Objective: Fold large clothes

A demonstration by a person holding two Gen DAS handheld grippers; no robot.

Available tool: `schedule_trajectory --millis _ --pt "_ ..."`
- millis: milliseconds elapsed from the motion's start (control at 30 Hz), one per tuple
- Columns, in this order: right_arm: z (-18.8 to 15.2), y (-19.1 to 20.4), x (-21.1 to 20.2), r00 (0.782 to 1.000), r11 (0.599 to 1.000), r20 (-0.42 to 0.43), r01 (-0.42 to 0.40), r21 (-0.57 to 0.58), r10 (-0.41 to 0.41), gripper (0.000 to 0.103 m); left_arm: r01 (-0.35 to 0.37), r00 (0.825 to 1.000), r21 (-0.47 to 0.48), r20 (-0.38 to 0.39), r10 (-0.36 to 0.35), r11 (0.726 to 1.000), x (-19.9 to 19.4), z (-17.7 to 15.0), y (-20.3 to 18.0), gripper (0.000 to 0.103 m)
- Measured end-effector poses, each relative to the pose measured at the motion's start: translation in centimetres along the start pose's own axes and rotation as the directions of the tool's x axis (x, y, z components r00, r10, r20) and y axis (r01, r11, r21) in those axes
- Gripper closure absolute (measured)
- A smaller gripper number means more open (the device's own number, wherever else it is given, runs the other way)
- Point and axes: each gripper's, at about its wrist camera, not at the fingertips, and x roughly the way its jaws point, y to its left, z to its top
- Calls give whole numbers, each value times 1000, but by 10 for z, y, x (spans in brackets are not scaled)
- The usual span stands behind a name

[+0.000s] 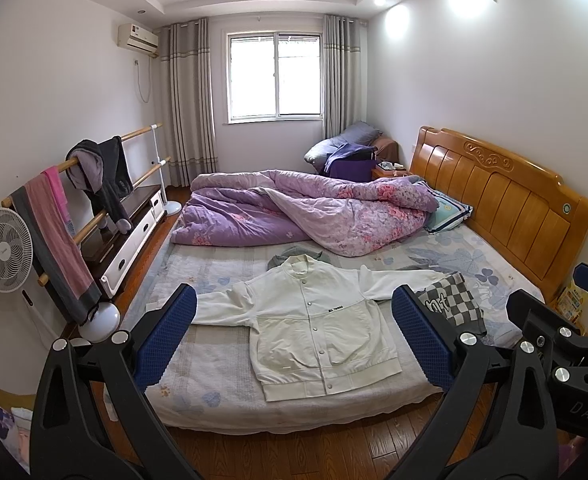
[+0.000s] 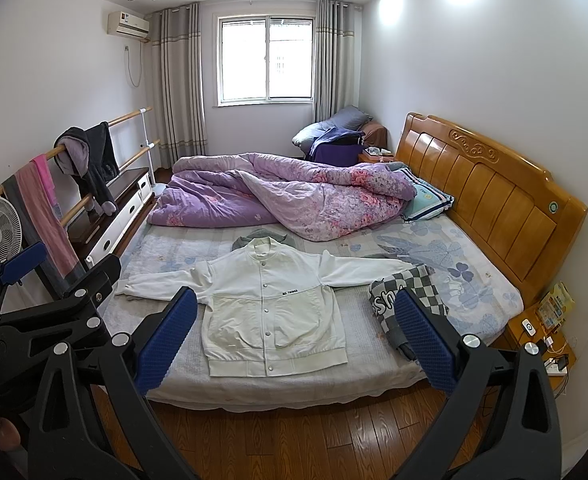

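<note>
The white jacket (image 1: 314, 320) lies flat and face-up on the bed (image 1: 214, 376), snapped closed, its hem close to the near edge, its collar toward the middle, and both sleeves spread out sideways. A grey garment (image 1: 294, 254) peeks out from under the collar, and a checkered cloth (image 1: 454, 300) lies just beside the sleeve on the headboard side, apparently overlapping its cuff. A rumpled purple quilt (image 1: 294, 212) fills the far half of the bed.

Folding seems not yet begun: the jacket is laid out and ready. The next move probably calls for taking a sleeve or shoulder edge and bringing it across the chest, without dragging the checkered cloth along.

The left claw (image 1: 294, 324) hangs above the near edge of the bed with its blue pads wide apart, holding nothing and touching nothing. The right claw (image 2: 294, 324) does likewise, spread wide and empty, beside the left.
</note>
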Motion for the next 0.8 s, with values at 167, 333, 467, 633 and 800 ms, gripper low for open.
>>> schedule_trajectory --millis 167,333,467,633,800 --pt "0 0 0 1000 1000 1 0 1 0 8 1 1000 0 1 -1 1000 0 0 0 5" --pt "-1 2 -1 1000 1000 2 0 0 0 8 1 1000 0 1 -1 1000 0 0 0 5" --pt "-3 3 -3 1000 1000 2 2 -2 -2 8 1 1000 -1 1 -1 1000 0 0 0 5" --pt "6 -6 -19 1000 1000 -3 5 3 -5 8 2 1000 0 1 -2 1000 0 0 0 5" --pt "8 2 -18 1000 1000 -7 14 2 -14 8 6 1000 0 -1 -6 1000 -13 4 -4 5"
